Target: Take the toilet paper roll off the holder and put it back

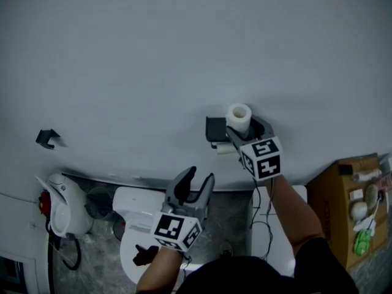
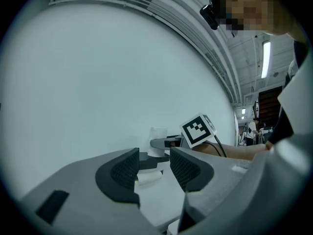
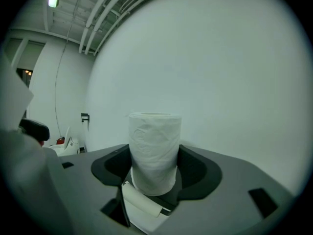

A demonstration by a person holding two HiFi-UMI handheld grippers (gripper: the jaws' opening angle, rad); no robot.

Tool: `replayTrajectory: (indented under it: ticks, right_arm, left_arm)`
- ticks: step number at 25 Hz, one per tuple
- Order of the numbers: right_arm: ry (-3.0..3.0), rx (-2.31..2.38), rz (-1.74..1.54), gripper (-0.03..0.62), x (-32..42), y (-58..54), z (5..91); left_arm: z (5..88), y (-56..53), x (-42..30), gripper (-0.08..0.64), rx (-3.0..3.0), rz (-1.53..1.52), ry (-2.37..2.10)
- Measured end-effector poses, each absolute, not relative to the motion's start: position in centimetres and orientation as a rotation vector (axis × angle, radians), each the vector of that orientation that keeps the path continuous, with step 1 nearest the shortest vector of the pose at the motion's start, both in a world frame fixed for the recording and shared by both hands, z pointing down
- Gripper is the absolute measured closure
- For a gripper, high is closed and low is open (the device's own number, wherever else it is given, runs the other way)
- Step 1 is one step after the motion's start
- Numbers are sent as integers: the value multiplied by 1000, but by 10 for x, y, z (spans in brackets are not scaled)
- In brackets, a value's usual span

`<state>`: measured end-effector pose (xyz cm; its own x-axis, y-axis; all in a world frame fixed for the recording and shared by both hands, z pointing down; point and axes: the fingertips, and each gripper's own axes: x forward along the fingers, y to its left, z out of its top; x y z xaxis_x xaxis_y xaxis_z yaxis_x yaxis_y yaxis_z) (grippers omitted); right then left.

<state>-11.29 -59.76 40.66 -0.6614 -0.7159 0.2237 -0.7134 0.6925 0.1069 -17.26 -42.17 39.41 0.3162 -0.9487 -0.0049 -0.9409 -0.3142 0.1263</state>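
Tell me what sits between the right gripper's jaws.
The toilet paper roll, standing upright, fills the gap between the jaws of the right gripper, which press on its sides; the right gripper view shows this plainly.

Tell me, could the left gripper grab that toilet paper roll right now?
Probably not cleanly. Nothing lies between the left gripper, open and empty, and the toilet paper roll, but the right gripper clamps the roll from both sides.

The right forearm reaches up from 5 o'clock, and the right gripper at 3 o'clock is clamped on the upright toilet paper roll. The left gripper sits at 6 o'clock, pointing toward 1 o'clock, with its jaws apart and empty.
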Motion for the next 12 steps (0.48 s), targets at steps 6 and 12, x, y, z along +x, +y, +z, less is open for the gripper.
replayTrajectory:
  ticks: [6, 12]
  right_arm:
    - [-2731, 1119, -19, 307, -119, -550, 385]
    - [-2771, 1092, -7, 308, -125, -486, 377]
  left_arm:
    - [387, -386, -181, 376, 2460, -129, -1788]
    - [384, -338, -193, 376, 2460, -133, -1796]
